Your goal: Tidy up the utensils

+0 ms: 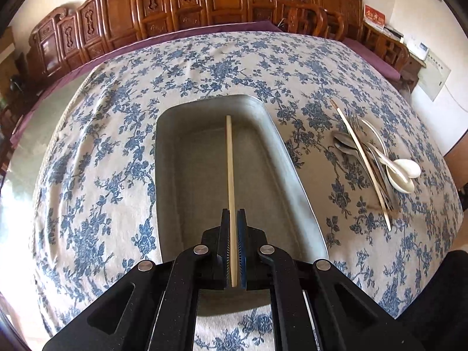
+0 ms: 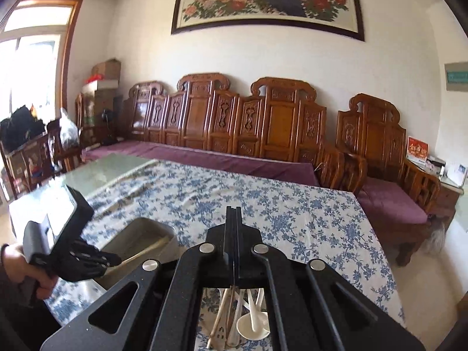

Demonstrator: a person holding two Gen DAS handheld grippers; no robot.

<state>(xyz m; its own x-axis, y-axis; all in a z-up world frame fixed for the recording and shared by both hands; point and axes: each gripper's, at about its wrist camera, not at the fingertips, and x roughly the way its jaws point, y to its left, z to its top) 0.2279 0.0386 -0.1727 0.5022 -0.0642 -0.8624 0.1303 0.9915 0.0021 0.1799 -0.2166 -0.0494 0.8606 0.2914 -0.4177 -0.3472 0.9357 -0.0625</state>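
My left gripper (image 1: 233, 211) is shut on a pale wooden chopstick (image 1: 230, 158) that points forward over the grey metal tray (image 1: 295, 175). A pile of utensils (image 1: 377, 161) lies right of the tray: a second chopstick (image 1: 362, 158), forks, metal spoons and white ceramic spoons (image 1: 406, 172). My right gripper (image 2: 233, 209) is shut and empty, held above that pile (image 2: 242, 318), which shows through its frame. The right wrist view also shows the left gripper (image 2: 112, 260) at the tray (image 2: 137, 234) with the chopstick (image 2: 146, 250).
A blue floral tablecloth (image 1: 204, 67) covers the table, with bare glass at its left end (image 2: 96, 169). A carved wooden bench (image 2: 234, 122) with purple cushions runs along the far side. A wooden armchair (image 2: 386, 158) stands at the right.
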